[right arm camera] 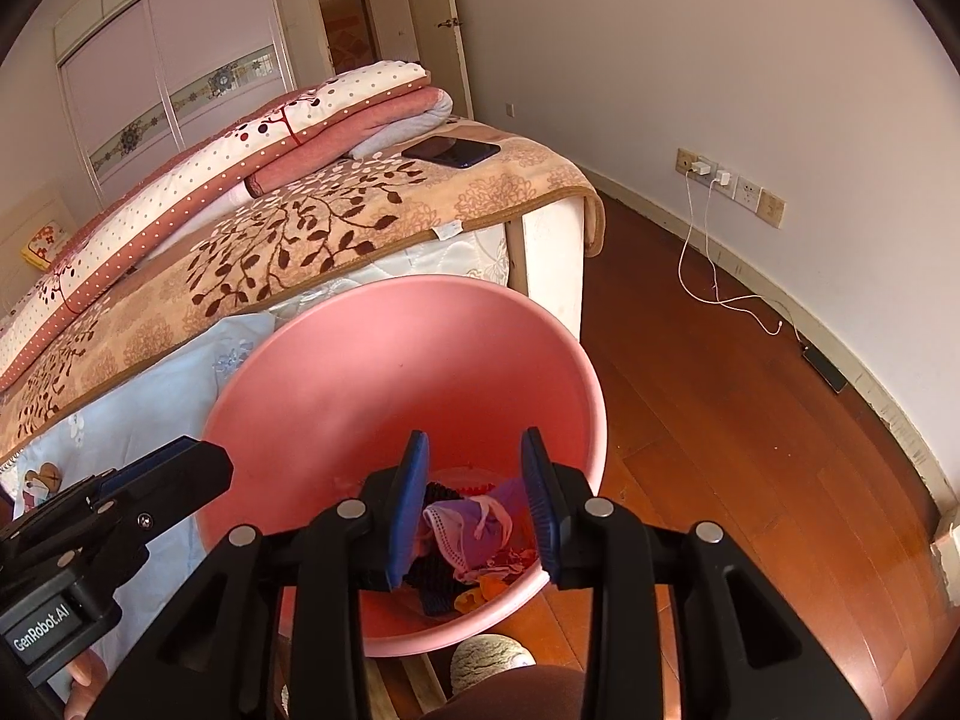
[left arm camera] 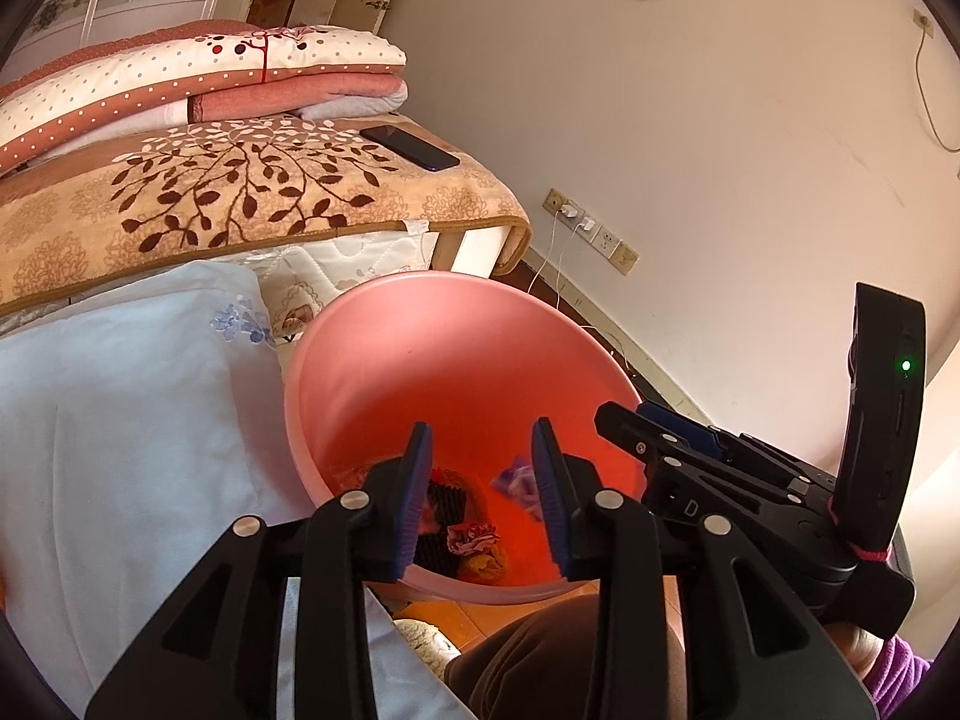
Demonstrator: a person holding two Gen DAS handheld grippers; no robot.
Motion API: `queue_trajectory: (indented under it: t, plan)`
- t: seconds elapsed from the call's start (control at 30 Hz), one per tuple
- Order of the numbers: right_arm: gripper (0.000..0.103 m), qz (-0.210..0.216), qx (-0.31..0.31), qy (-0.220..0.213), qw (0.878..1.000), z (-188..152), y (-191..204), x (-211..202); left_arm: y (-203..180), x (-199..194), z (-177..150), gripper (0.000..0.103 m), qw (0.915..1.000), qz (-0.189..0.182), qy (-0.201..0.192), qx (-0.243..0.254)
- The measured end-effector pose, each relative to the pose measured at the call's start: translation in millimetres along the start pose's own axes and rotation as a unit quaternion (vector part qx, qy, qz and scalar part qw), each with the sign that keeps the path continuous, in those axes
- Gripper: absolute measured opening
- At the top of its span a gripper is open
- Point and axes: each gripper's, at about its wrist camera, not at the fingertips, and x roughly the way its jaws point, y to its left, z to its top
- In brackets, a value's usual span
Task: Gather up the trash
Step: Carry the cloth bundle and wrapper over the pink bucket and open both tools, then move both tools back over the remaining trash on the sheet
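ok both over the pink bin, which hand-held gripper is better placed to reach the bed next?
Left, likely. Left hand-held gripper is open, empty, over the pink bin, bed side, beside the pale blue sheet; right hand-held gripper, also open, sits toward the floor.

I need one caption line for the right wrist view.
Both open grippers over a pink bin holding crumpled scraps, beside the bed.

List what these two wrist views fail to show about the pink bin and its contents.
- Pink bin: left wrist view, near rim and base hidden behind the left gripper.
- Crumpled scraps in the bin: right wrist view, partly covered by the right gripper; what they are is unclear.
- Floor under the bin: cut off by the gripper bodies in both views.
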Motion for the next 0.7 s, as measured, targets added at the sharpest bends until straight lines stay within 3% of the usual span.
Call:
queue_trajectory:
  t: [0.07,0.47,0.7]
  plan:
    - [0.043,-0.003,0.001,-0.004,1.0,0,0,-2,1,-3,0,0.034,1.0,-0.001,-0.002,-0.002]
    - [0.046,0.025,-0.013,-0.026,0.999,-4,23,-30,4,-43,-2,0.034,0.9992,0.02,-0.034,-0.002]
    - [0.049,0.056,-0.029,-0.035,0.997,-10,50,-52,16,-79,-8,0.034,0.9969,0.053,-0.057,-0.014]
